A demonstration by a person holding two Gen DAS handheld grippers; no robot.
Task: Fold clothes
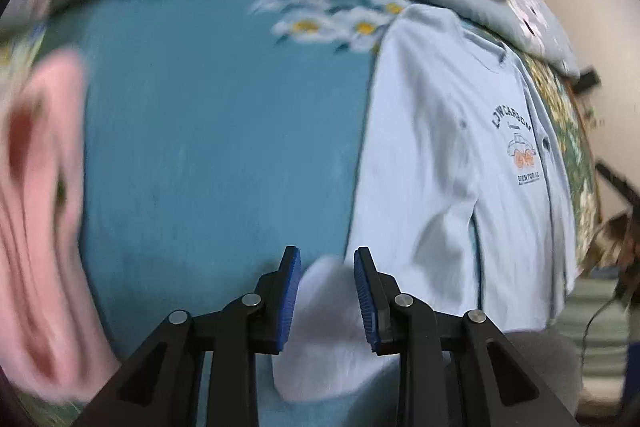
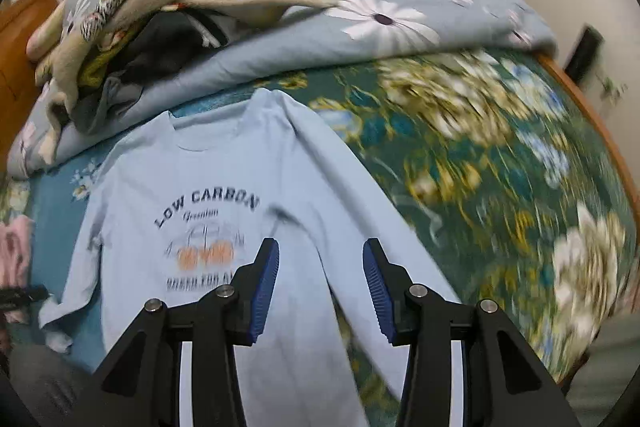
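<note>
Left gripper [image 1: 326, 297] jaws stand part open, with a white fabric end [image 1: 320, 331], apparently the shirt's sleeve, lying between the blue pads; contact can't be told, left view blurred. Right gripper [image 2: 320, 283] jaws spread wide, nothing between them, hovering over the shirt's lower part. Around: pink garment [image 1: 40, 207] at left edge of left view, well apart from the shirt; pile of mixed clothes [image 2: 120, 27] heaped on a folded grey-blue daisy quilt [image 2: 380, 19] beyond the collar; teal bedsheet [image 1: 220, 127] under and left of the shirt, dark green floral spread [image 2: 500, 167] on its right. Light blue T-shirt [image 2: 208, 187] lies flat, front up, "LOW CARBON" print showing, collar away from the right gripper, one long sleeve [image 2: 360, 211] angled out over the floral spread, passing under the right gripper's right finger.
</note>
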